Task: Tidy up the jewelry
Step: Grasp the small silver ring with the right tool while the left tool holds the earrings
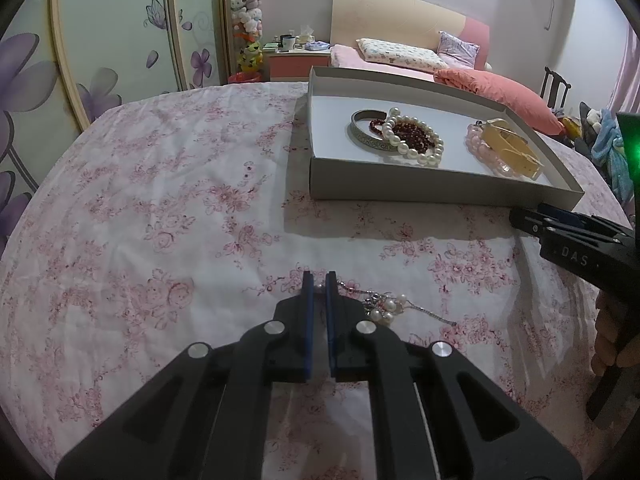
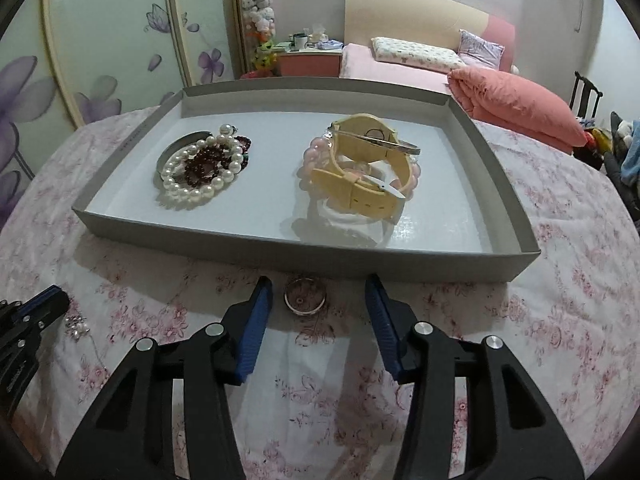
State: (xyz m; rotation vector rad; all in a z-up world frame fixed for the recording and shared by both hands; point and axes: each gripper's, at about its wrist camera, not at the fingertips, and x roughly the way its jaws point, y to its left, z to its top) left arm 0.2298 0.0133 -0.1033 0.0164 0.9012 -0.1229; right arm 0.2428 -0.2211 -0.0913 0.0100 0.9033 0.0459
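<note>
A grey tray on the floral cloth holds a pearl bracelet, dark red beads and a metal bangle at its left. At its right lie a yellow watch and a pink bead bracelet. In front of the tray a silver ring lies flat between the fingers of my right gripper, which is open with the pads clear of it. My left gripper is shut, pinching the end of a thin chain necklace with pearls that trails right on the cloth. The right gripper shows at the far right.
The round table's cloth is bare on the left half. Behind the table stand a bed with a pink duvet, a nightstand, a flowered wardrobe and a dark chair. A person's hand holds the right gripper.
</note>
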